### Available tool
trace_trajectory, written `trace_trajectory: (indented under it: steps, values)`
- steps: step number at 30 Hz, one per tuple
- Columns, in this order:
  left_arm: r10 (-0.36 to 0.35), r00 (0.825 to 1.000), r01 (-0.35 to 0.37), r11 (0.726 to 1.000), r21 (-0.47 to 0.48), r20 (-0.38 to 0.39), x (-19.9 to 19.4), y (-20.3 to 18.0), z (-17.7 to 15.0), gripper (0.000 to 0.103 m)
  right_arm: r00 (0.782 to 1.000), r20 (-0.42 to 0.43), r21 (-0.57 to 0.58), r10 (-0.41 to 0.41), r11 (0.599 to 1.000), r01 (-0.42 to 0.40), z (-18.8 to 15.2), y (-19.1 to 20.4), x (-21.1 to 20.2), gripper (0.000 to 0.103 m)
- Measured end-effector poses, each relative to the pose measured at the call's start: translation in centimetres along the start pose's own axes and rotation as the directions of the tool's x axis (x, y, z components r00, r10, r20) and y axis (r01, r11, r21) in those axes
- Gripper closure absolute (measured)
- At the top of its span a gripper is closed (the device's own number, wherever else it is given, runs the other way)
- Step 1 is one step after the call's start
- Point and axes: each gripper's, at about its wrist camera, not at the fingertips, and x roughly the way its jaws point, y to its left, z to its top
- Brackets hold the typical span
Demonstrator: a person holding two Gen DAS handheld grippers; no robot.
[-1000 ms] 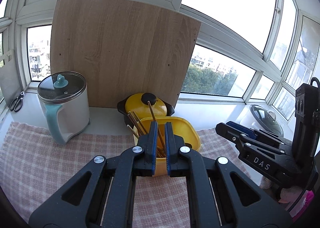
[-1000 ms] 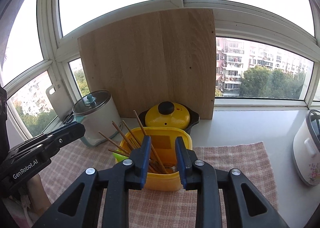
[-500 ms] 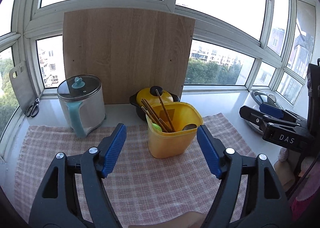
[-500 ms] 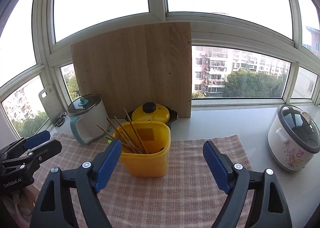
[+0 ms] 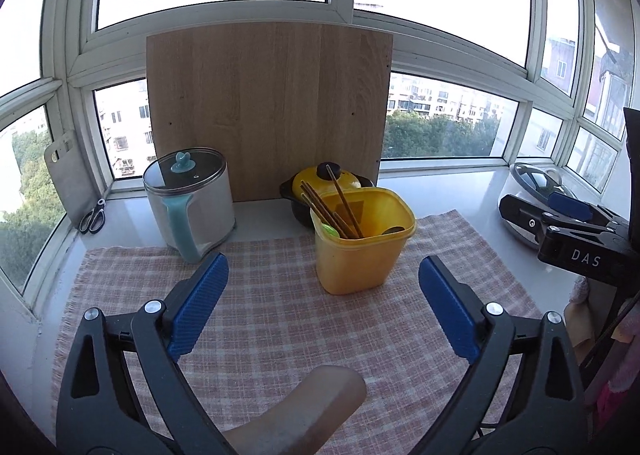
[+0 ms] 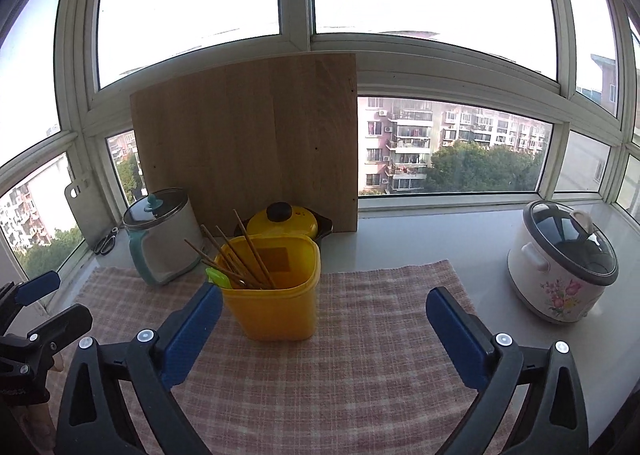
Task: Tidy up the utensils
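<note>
Both tongs (image 5: 323,279) (image 6: 324,313) just opened wide, empty, clear of yellow tub (image 5: 362,239).

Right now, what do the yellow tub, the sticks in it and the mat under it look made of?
Yellow tub: likely plastic, smooth, slightly glossy, faintly translucent at the rim. Sticks: probably wood or bamboo chopsticks, thin, brown, matte. Mat: woven cloth, pink-and-cream check, with a frayed fringe on its left edge.
</note>
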Motion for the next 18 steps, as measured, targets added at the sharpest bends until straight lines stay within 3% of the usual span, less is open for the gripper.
trace_trajectory:
  steps: [18]
  values:
    - [0.017,1.000,-0.018,0.999,-0.052,-0.012,-0.26,0.96,-0.44,0.001,1.000,0.001,0.000,-0.026,1.000,0.026,-0.48,0.41,-0.70,0.000]
